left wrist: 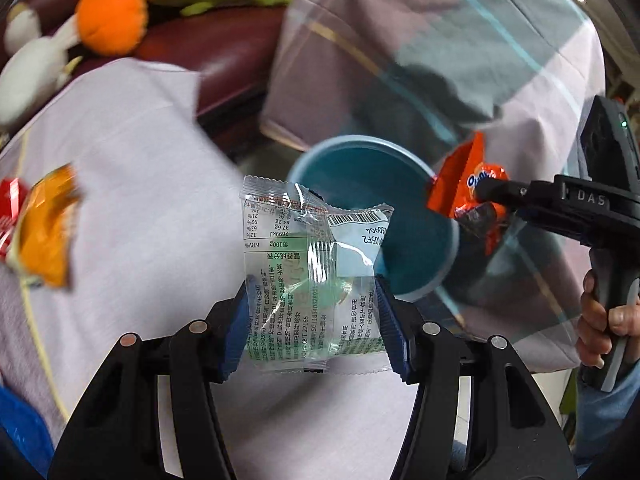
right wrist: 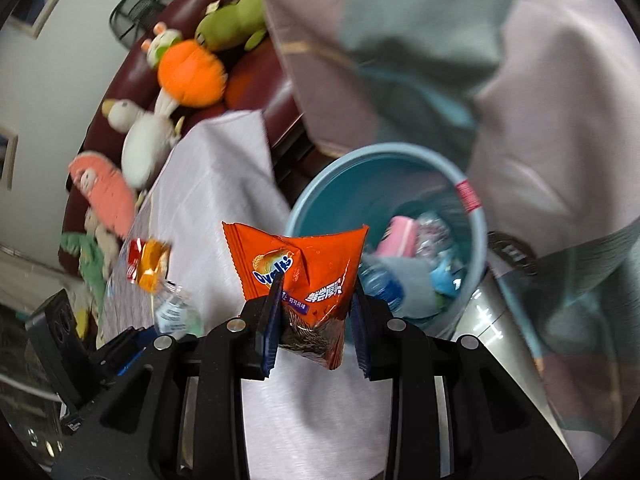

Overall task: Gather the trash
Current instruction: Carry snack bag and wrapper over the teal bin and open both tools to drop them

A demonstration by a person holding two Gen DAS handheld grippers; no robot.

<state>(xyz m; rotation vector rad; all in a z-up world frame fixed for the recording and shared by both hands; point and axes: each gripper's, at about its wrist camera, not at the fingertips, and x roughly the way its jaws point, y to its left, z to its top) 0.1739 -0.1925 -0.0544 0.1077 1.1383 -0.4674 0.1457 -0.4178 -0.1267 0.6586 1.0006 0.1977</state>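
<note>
Two grippers: the left gripper point(left wrist: 314, 320) and the right gripper point(right wrist: 316, 320). One blue bin point(right wrist: 316, 196). Wrappers in the open, counted four: one clear printed wrapper point(left wrist: 304, 264), one orange Ovaltine wrapper point(right wrist: 304, 272), one amber wrapper point(right wrist: 154, 266) and one red wrapper point(right wrist: 134, 260) touching it. Plush toys on the sofa, at least five that can be told apart: one orange pumpkin point(right wrist: 192, 76), one green point(right wrist: 234, 20), one white bird point(right wrist: 140, 140), one pink point(right wrist: 106, 196), one pale green point(right wrist: 90, 260). Litter inside the bin is too blurred to count.

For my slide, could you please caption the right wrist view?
Right gripper carries an orange wrapper toward the blue bin.
</note>
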